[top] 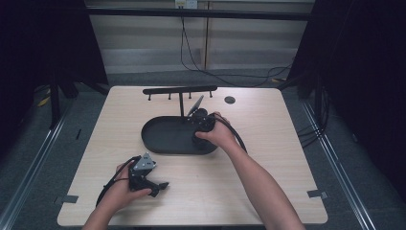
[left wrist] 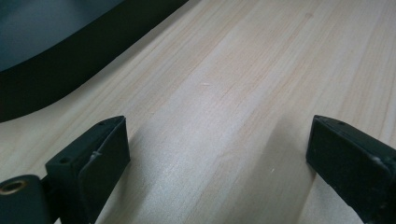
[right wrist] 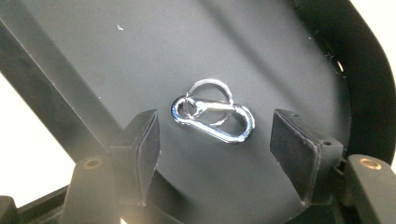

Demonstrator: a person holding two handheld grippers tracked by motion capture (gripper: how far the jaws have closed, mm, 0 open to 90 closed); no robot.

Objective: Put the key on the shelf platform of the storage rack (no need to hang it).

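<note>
Right gripper is held low over the right end of the black oval tray, jaws pointed down into it. In the right gripper view the jaws are seen partly open, with a silver carabiner lying flat on the tray floor between them; a thin key ring is looped through one end of the carabiner. Neither pad is seen touching the metal: a gap of bare tray floor is left on each side, so nothing is gripped. The carabiner is placed toward the tray's right end, near the curved rim. Behind the tray, a black rack with short pegs along its crossbar is stood on a thin post; a small dark disc is noted on the wooden table to the right of the rack. Left gripper is rested low at the near left part of the table, well apart from the tray, a grey three-cornered plate on its top. In the left gripper view its jaws are seen wide open over bare wood, nothing between them, with the tray's rim visible at the upper left corner.
</note>
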